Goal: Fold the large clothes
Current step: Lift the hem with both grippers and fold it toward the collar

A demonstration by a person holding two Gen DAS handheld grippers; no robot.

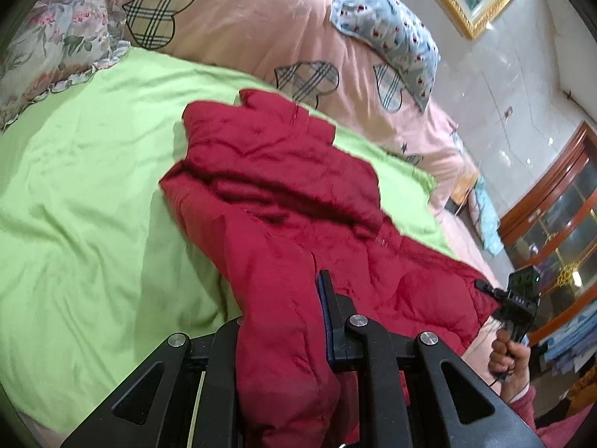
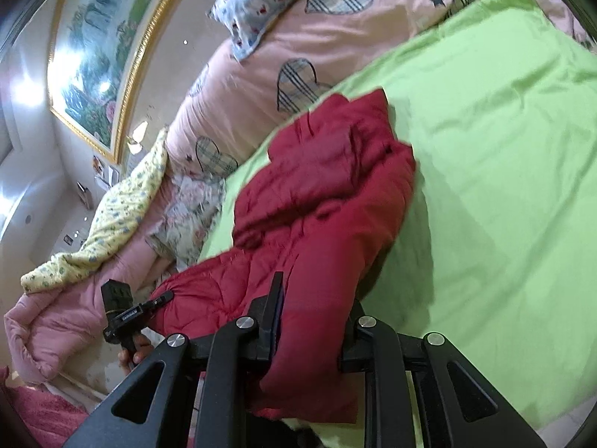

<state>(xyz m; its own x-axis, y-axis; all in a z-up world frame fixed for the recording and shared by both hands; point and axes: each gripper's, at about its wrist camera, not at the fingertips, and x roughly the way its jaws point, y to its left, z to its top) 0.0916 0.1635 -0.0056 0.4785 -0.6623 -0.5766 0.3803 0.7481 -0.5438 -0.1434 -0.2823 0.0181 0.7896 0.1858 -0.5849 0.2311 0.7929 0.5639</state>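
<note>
Fabric fills both of my wrist views right at the lens. My left gripper (image 1: pixel 283 321) is clamped on a bunched fold of the red quilted jacket (image 1: pixel 276 186); I can see 1 black finger (image 1: pixel 330 310) pressed against the cloth, while the other is buried under the red bulge. My right gripper (image 2: pixel 313 317) is likewise closed on a thick wad of the same jacket (image 2: pixel 321 186), with 1 finger (image 2: pixel 274 310) showing on the left of the wad and the other mostly covered by it.

From the left wrist view I see my right hand (image 1: pixel 509 358) around the handle of the other gripper (image 1: pixel 518 302) at the jacket's edge; from the right wrist view, my left hand (image 2: pixel 136 349) holds its gripper (image 2: pixel 127 311) the same way, its tip touching the cloth.

Beyond the grippers the jacket drapes down onto the lime-green sheet (image 1: pixel 74 186), rumpled, its far end lying flat on the sheet. Past that sits a pink quilt (image 1: pixel 242 26) with plaid hearts, a blue floral pillow (image 1: pixel 388 30) resting on it, and a frilled floral pillow (image 1: pixel 48 41) beside the sheet's corner. A yellow flowered cloth (image 2: pixel 112 216) lies over the quilt's side. Farthest off hang a gold-framed painting (image 2: pixel 100 52) and a wooden glass-fronted cabinet (image 1: pixel 559 216); I cannot make out what is inside it.
</note>
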